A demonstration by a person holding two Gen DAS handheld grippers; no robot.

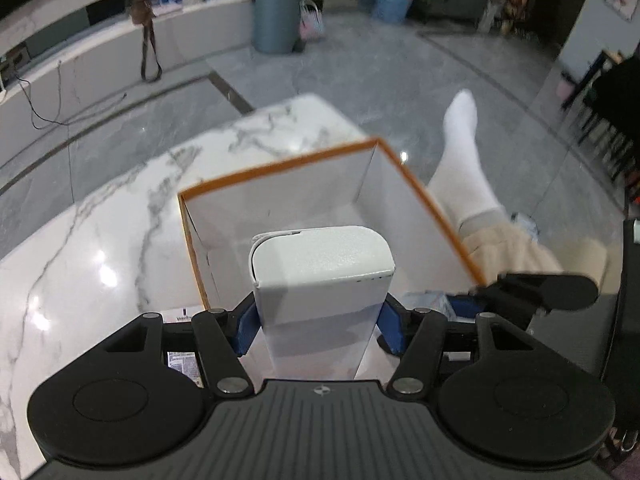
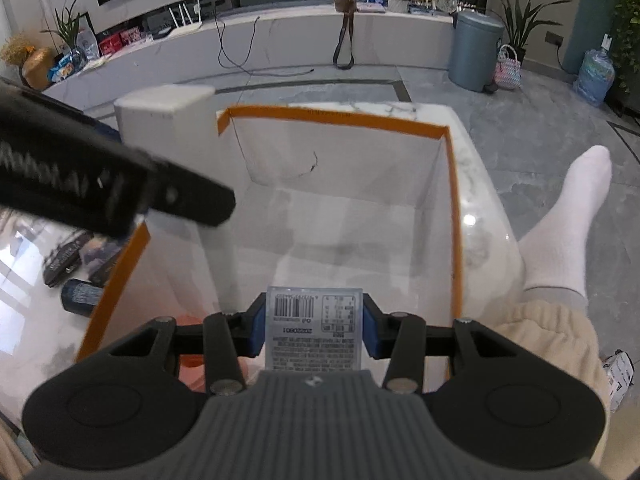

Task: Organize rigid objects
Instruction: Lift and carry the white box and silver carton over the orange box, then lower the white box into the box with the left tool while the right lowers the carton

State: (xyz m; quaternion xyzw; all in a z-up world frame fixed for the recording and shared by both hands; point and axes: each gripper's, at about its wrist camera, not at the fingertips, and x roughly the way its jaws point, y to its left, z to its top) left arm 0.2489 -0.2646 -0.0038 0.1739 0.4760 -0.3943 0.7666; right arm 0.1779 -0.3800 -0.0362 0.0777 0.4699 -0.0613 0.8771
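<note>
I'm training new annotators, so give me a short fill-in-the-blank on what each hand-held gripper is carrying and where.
The left hand-held gripper is shut on a plain ____ box.
The right hand-held gripper holds a packet printed with a ____.
The big open carton has an ____ rim.

Missing words: white; barcode; orange.

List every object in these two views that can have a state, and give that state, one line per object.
Left gripper: shut on the white box.
White box: held upright over the bin.
Right gripper: shut on the barcode packet.
Barcode packet: held, label facing the camera.
Bin: open, orange-rimmed, on the marble table.
</note>
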